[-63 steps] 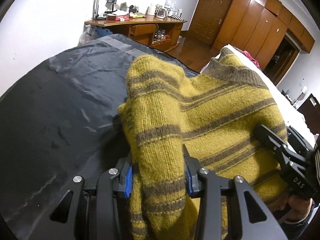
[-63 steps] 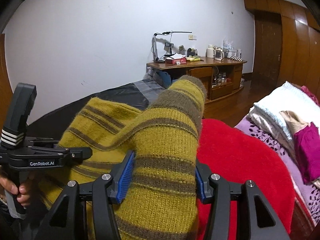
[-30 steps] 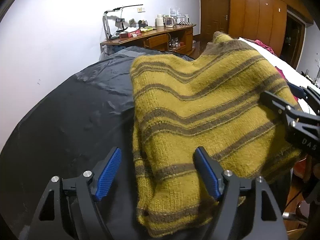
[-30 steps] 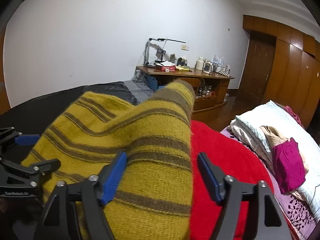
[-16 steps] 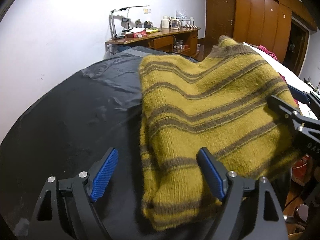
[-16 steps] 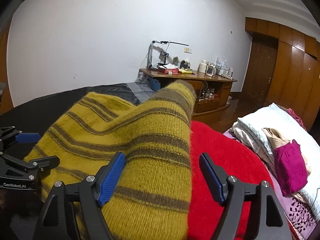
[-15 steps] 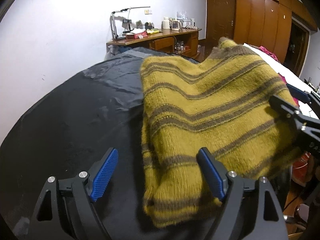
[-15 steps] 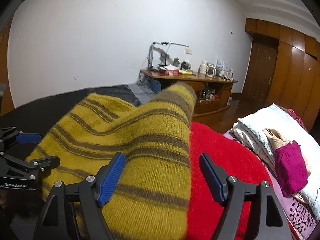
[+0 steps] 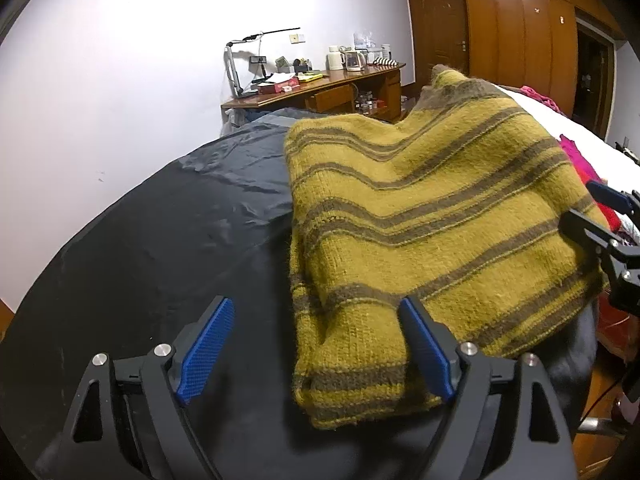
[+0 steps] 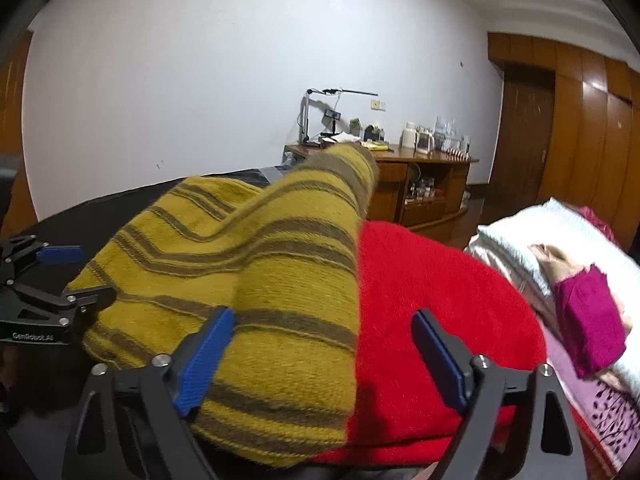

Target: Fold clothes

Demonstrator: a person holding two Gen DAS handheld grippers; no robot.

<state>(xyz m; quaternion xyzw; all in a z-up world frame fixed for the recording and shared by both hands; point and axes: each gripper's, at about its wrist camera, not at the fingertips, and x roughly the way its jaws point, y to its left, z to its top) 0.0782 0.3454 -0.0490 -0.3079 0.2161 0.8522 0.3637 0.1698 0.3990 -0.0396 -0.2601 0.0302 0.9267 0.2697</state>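
The black sheet [image 9: 152,248] spreads wide under my work, wrinkled and faintly glossy, running far toward the wooden counter [image 9: 320,92] against the white wall, where kettles, a lamp arm and small clutter stand. On it lies the mustard sweater [image 9: 420,232], folded into a thick rectangular bundle with grey-brown stripes across the knit; its near edge shows several stacked layers, and its far right corner rises in a brown-banded peak. From my right side the same sweater [image 10: 256,288] humps up beside a red garment [image 10: 432,320], the two touching along one long edge, the red one to the right. Farther right sits a stack of folded pale linens [image 10: 532,240] with a magenta cloth [image 10: 588,320] on its near part. My left gripper [image 9: 316,344] has its blue-padded fingers spread wide, the right pad against the sweater's near corner, gripping nothing. My right gripper [image 10: 324,360] is likewise spread, straddling the seam between sweater and red garment.
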